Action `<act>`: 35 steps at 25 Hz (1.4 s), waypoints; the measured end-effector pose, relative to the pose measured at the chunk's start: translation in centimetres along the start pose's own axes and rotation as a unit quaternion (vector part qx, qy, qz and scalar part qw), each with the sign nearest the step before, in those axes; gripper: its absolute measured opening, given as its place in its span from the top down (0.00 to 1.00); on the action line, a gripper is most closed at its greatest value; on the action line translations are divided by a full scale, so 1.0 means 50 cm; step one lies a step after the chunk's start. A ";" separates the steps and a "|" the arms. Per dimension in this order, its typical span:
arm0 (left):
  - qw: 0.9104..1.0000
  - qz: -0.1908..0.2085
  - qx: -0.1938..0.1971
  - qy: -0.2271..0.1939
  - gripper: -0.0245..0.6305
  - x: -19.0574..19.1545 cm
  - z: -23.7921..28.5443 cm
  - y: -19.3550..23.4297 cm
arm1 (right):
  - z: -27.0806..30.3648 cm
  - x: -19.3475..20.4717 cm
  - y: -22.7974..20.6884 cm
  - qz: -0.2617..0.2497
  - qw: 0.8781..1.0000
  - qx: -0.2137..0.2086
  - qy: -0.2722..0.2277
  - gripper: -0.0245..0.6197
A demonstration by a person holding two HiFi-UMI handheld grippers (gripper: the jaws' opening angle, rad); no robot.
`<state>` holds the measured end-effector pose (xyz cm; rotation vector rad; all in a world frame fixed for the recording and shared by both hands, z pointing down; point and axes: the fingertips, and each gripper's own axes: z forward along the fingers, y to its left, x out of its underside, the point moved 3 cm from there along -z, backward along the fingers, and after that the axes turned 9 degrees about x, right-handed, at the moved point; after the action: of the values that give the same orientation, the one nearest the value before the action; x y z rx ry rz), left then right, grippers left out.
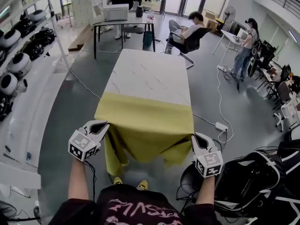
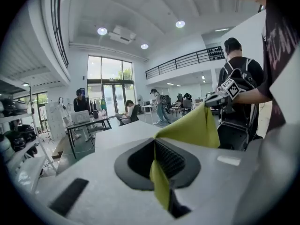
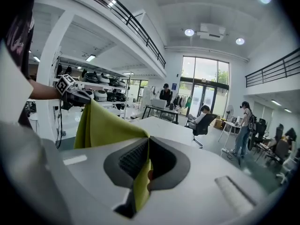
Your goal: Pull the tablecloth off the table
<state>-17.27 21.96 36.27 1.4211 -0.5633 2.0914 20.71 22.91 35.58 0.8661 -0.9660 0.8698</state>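
While the left gripper (image 1: 100, 126) and right gripper (image 1: 198, 139) each stood clenched on a near corner of the tablecloth (image 1: 145, 118), yellow fabric showed squeezed between both pairs of jaws. From the 2 grippers the tablecloth ran forward over the near part of the table (image 1: 147, 71), whose far top lay bare beyond it, and its hem sagged between them. It looked light, soft and limp, likely to slide easily on the smooth top. The corners seemed the right hold, since an even pull from both should keep it from bunching.
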 end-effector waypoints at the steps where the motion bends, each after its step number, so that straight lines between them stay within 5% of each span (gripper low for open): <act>1: 1.000 -0.002 -0.007 -0.014 0.95 -0.010 -0.011 0.001 | -0.006 -0.011 0.003 0.003 1.000 0.007 -0.007 0.94; 11: 0.993 -0.009 -0.056 -0.099 0.95 -0.078 -0.075 0.045 | -0.021 -0.111 0.034 0.073 0.991 0.088 -0.076 0.94; 17: 0.986 -0.048 -0.071 -0.140 0.95 -0.074 -0.076 0.072 | -0.014 -0.122 0.052 0.092 0.985 0.122 -0.085 0.94; 35: 0.985 -0.047 -0.083 -0.145 0.95 -0.095 -0.016 0.152 | 0.061 -0.127 0.031 0.133 0.969 0.192 -0.083 0.94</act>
<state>-21.34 15.69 31.27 1.6310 -0.7500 1.7315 16.37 19.39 31.01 1.1712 -1.0954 1.2580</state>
